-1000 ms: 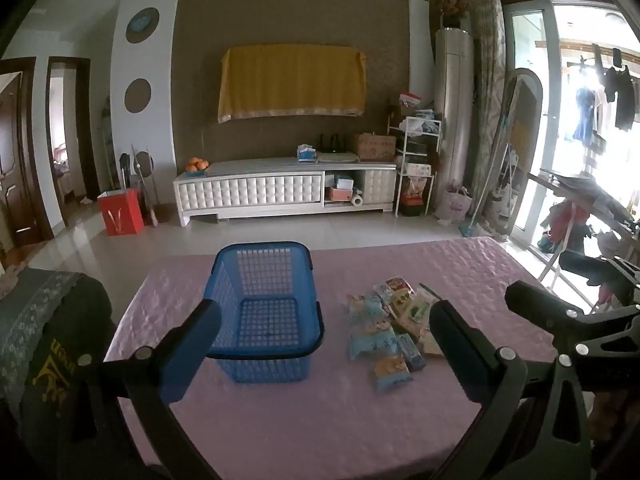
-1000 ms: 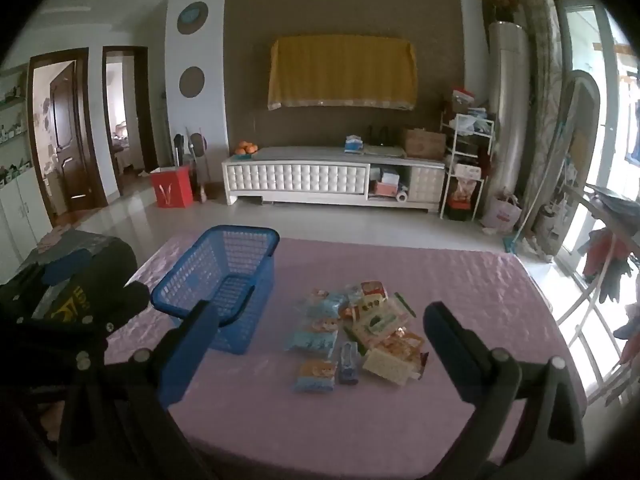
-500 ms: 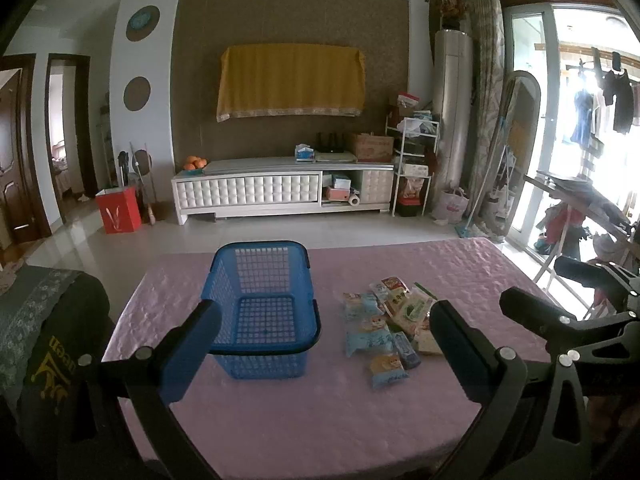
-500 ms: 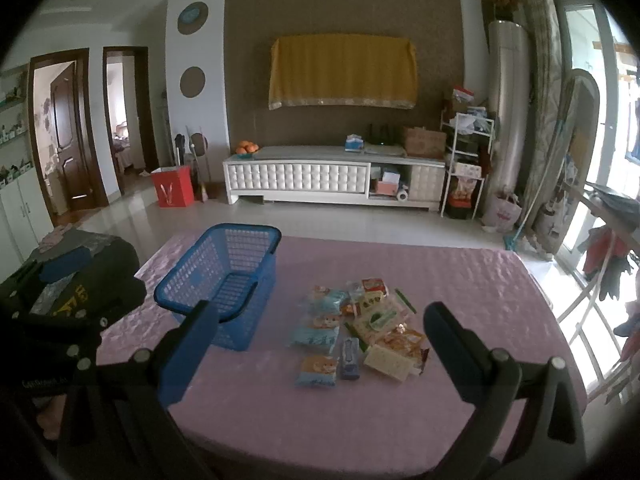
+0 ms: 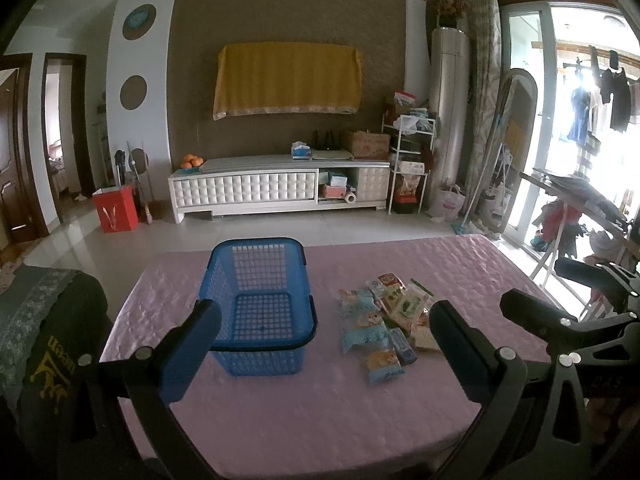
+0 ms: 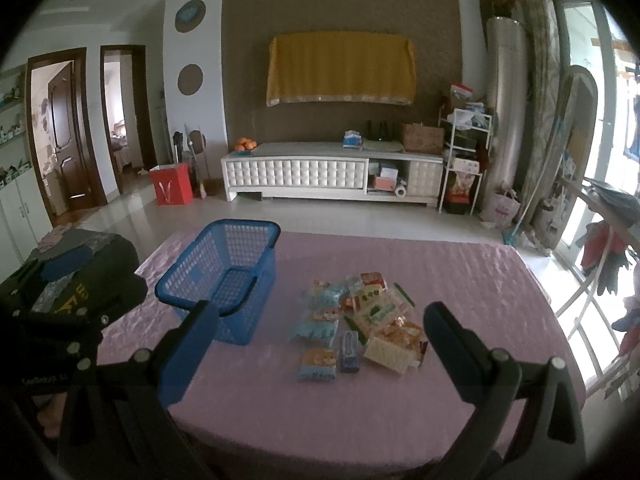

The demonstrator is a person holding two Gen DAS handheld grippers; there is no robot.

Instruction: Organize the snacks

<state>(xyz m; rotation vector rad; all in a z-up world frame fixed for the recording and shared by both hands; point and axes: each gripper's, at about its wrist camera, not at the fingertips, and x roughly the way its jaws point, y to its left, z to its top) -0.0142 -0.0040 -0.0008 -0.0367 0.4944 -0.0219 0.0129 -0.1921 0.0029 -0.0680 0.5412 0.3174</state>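
Observation:
An empty blue plastic basket [image 5: 262, 308] [image 6: 224, 276] stands on the pink tablecloth [image 5: 320, 408] [image 6: 320, 404]. To its right lies a pile of several snack packets [image 5: 386, 320] [image 6: 356, 320], light blue, green, red and orange. My left gripper [image 5: 320, 340] is open and empty, held above the table's near edge in front of the basket. My right gripper [image 6: 320, 344] is open and empty, in front of the packets. The right gripper also shows at the right of the left wrist view [image 5: 560, 320].
A dark cloth-covered chair back [image 5: 44, 340] [image 6: 68, 280] stands at the table's left. A drying rack with clothes [image 5: 580, 220] is off the right edge. A white TV cabinet [image 5: 280, 188] and red bag [image 5: 116, 214] stand across the floor.
Both grippers have drawn back and risen slightly, so the basket and packets look a little farther away. Nothing on the table has moved.

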